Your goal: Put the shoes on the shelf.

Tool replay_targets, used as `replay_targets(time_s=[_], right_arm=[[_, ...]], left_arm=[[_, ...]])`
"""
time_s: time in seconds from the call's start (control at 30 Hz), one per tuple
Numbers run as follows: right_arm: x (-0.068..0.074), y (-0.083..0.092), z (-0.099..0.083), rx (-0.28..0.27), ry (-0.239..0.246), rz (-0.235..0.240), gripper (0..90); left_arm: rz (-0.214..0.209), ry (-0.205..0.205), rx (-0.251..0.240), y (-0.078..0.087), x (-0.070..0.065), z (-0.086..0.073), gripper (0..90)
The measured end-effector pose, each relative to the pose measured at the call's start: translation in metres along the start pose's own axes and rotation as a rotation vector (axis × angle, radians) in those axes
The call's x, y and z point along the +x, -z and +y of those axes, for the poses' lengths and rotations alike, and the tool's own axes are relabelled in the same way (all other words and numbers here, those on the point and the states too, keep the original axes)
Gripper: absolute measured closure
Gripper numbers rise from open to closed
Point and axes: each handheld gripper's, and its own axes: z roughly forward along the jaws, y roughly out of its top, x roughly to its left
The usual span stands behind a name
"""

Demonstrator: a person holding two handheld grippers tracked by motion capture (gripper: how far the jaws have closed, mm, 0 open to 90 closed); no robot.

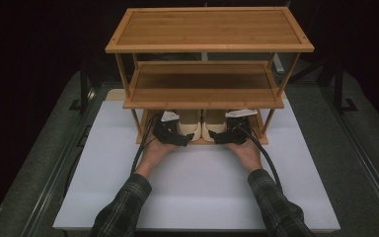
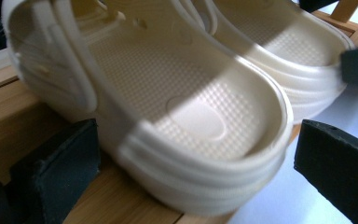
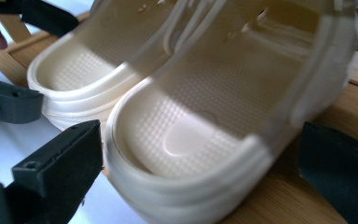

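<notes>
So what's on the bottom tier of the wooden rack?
A pair of cream clogs sits on the bottom tier, heels toward the person. The left gripper and right gripper each straddle a heel, jaws open. The middle shelf hides the toes.

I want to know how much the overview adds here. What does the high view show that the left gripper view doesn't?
High view: the whole three-tier bamboo rack, the white table and both plaid sleeves. Left gripper view: the dimpled insole of the left clog, and the left gripper with jaws open on either side of its heel. Both: the two cream clogs side by side on the bottom shelf.
</notes>
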Motion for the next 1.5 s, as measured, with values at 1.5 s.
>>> replay_targets(time_s=[1.5], right_arm=[[-0.024,0.179,-0.125,0.081,-0.021,-0.055,0.5]], left_arm=[[0.103,-0.040,0.168,0.193,-0.015,-0.133,0.0]])
